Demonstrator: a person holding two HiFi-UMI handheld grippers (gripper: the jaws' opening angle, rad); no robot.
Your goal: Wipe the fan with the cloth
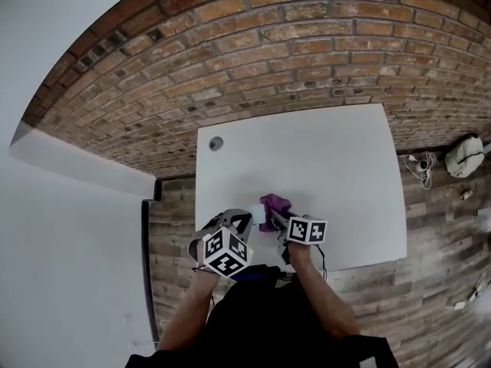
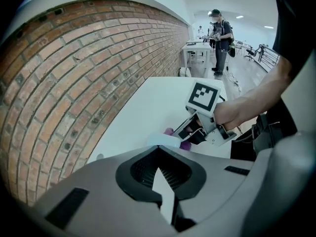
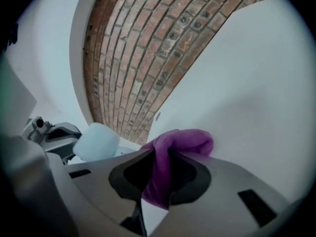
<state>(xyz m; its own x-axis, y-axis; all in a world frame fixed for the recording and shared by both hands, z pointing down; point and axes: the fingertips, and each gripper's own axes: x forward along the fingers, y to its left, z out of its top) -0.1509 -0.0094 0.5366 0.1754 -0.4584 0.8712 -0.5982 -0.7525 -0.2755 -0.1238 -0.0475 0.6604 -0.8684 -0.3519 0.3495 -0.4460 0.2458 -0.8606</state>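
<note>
The left gripper is low at the near edge of the table. Its jaws are pressed together on a thin white piece. That piece looks like part of the fan, a small, pale, round-edged thing that sticks out past the jaws. The fan is over the near part of the table, between the two grippers.

The right gripper is just beside it. Its jaws pinch the purple cloth. One fold of the cloth bulges out past the jaws and the rest hangs down between them. The cloth is right next to the fan, but I cannot tell if they touch.

Farther on, the white table has a small round hole near its back corner. The table stands against a brick wall. Far away, a person stands by another table.
</note>
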